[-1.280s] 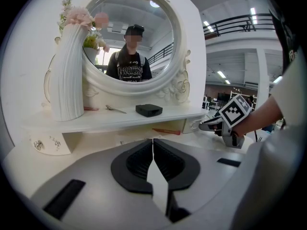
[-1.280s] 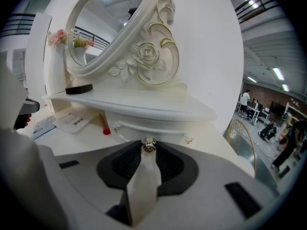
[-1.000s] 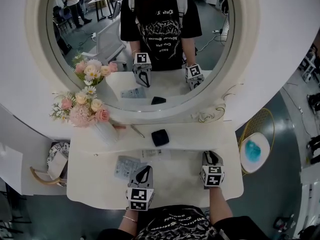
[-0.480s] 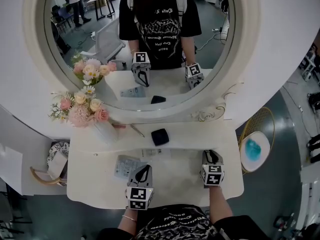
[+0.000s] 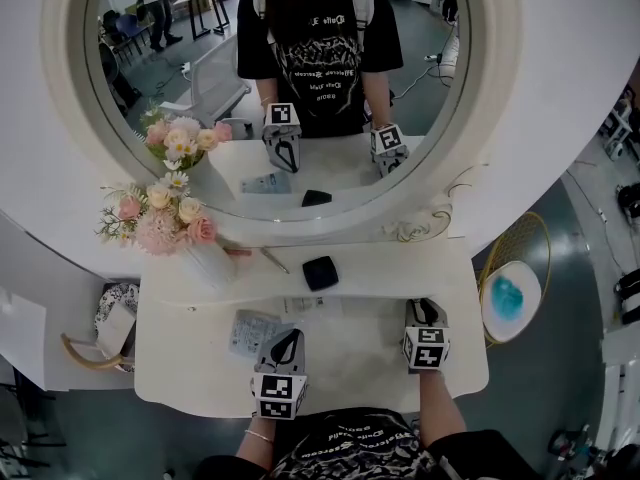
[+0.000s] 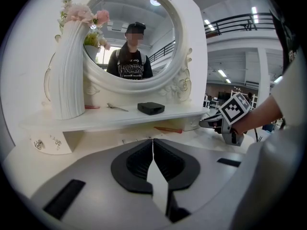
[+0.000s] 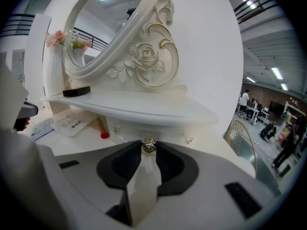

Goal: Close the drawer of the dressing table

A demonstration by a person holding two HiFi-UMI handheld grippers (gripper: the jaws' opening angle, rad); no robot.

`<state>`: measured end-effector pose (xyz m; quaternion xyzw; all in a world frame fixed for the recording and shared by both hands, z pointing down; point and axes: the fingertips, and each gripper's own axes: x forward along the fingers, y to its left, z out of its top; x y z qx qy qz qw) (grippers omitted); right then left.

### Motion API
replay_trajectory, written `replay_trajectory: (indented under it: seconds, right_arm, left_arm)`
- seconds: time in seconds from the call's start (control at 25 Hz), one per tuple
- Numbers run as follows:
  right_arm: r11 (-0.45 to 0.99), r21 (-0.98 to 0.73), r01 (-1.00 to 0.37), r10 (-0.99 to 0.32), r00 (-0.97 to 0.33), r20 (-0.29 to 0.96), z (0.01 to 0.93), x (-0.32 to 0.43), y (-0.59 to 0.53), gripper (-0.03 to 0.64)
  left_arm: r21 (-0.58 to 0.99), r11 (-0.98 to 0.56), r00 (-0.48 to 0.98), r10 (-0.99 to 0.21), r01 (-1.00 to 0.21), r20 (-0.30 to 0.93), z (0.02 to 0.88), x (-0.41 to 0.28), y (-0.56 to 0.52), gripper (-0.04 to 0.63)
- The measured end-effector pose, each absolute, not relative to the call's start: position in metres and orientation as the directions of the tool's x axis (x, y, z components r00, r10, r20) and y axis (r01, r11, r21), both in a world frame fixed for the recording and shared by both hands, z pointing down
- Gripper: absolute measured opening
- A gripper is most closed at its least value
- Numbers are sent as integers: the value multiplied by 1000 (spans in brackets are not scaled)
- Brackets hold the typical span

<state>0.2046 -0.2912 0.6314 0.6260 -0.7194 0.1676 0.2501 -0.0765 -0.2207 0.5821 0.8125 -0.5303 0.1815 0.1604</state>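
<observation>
With right gripper (image 7: 149, 152), pinches the small metal knob (image 7: 149, 145) of the drawer (image 7: 158, 134), jaws clamped on it from both sides. Finds that drawer tucked under the shelf (image 7: 144, 110), at the right end of the dressing table (image 5: 340, 368). Holds left gripper (image 6: 153, 145) clenched on nothing, low over the tabletop, well apart from the right.

Bare tabletop (image 5: 350, 363) centre, low shelf (image 5: 400, 268) overhanging behind, packet (image 5: 252, 332) lying at left
</observation>
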Motion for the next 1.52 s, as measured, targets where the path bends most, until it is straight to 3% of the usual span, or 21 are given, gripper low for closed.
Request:
replay_trajectory:
  seconds: [0.84,1.0,1.52]
  right_arm:
    - [156,14,-988,-813,-121,570,633,201,-293,109]
    - [188,-33,-982,-798,-172,578,634,193,-288,201]
    - [213,-130,-968,-788,-249,564,633,179,-250,259]
  left_arm:
    - [68,-385,371,-806,-920,462,582,-74,-220,20]
    - [71,-380,368,-808,-922,460,581,-75,-221,20]
    - [74,-385,375,-812,-920,447,583,-74,-218,20]
